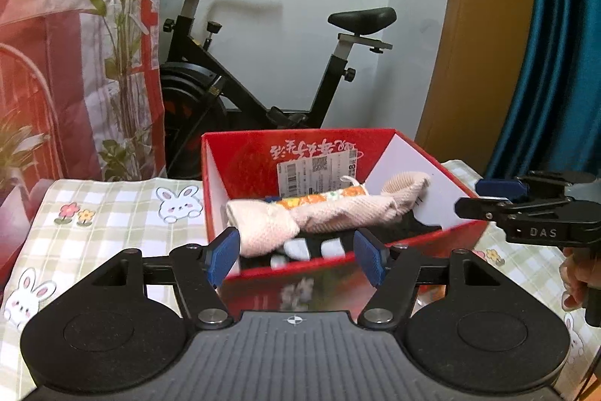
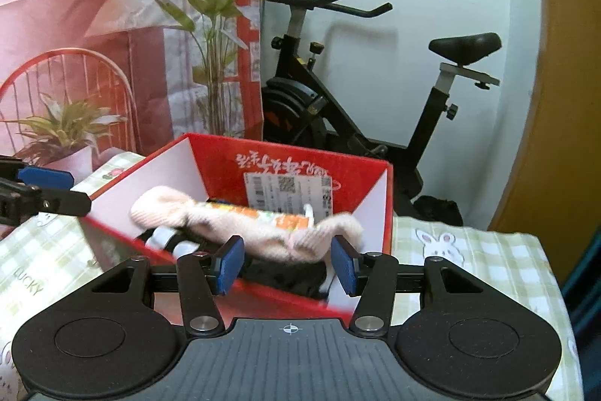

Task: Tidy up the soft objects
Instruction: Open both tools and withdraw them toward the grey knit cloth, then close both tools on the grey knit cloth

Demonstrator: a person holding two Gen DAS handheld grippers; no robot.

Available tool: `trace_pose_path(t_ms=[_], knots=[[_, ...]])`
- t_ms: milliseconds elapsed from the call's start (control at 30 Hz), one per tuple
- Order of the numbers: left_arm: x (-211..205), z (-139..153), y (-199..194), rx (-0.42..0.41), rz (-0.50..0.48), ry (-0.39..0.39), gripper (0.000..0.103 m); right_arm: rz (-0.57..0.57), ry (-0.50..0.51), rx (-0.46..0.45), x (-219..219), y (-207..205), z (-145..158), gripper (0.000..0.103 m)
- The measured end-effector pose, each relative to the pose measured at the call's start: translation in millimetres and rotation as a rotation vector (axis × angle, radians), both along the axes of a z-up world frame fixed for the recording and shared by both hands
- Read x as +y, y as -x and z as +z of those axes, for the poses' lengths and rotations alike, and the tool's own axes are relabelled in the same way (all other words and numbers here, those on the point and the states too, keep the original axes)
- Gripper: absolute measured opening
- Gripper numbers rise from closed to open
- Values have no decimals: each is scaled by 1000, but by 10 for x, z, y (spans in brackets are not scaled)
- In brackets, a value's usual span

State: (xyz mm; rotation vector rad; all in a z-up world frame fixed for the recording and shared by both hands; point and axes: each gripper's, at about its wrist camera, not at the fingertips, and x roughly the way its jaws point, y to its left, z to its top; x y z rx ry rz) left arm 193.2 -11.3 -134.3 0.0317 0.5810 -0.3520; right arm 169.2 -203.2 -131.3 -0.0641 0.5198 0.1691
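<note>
Left wrist view first, reading from its left edge: a checked tablecloth [image 1: 112,213] printed with rabbits and flowers lies bare on that side, with no soft thing on it that I can see. Next comes the left gripper [image 1: 296,260], its blue pads spread apart with nothing pinched between them, poised at the near rim of the red box [image 1: 240,153]. Inside the box lies the pink knitted cloth [image 1: 315,213], rolled into a long bundle, resting on dark items and some white pieces I cannot identify. A small orange floral cloth [image 1: 323,196] lies on top of it. The bundle's long axis runs side to side across the box, tilted a little so its right end rises and points toward the far right wall, where it folds into a rounded lump. Further right hangs the right gripper [image 1: 488,198], seen side-on just beside the box's right rim.

Right wrist view, the left gripper [image 2: 56,190] shows at the left edge, then the box [image 2: 387,205], with the pink cloth [image 2: 240,228] sagging in the middle. The right gripper [image 2: 287,264] is parted and empty too.

Judging from this, the cloth is already in the box and both tools have let go; what remains looks like tidying, or fetching items outside these views
</note>
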Motion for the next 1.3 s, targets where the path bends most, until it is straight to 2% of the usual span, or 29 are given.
trace_pose_path(t_ms=[267,567,800,1000,1067,1100,1167,1233,1300], knots=[[122,-262,377,35,0,-2,70,-54,-74,23,-94,564,-278,48],[158,-783,389,155,14,1,70,-124,-109,140,-228,975,-786,48],[142,-1083,329,216,27,-3,70,-172,-159,213,-314,1017,-1088,48],[145,-1191,315,229,28,19,70,-175,-187,228,-309,928,-1168,48],[131,-1217,322,229,29,23,70,-172,-204,234,-311,898,-1189,45],[137,-1224,327,231,29,27,67,-175,-207,237,-309,890,-1202,45],[143,-1227,332,233,14,39,57,-175,-212,238,-307,891,-1217,40],[126,-1221,346,235,-13,49,35,-166,-218,243,-303,902,-1224,33],[96,-1201,384,221,-29,39,24,-151,-220,246,-290,914,-1219,26]])
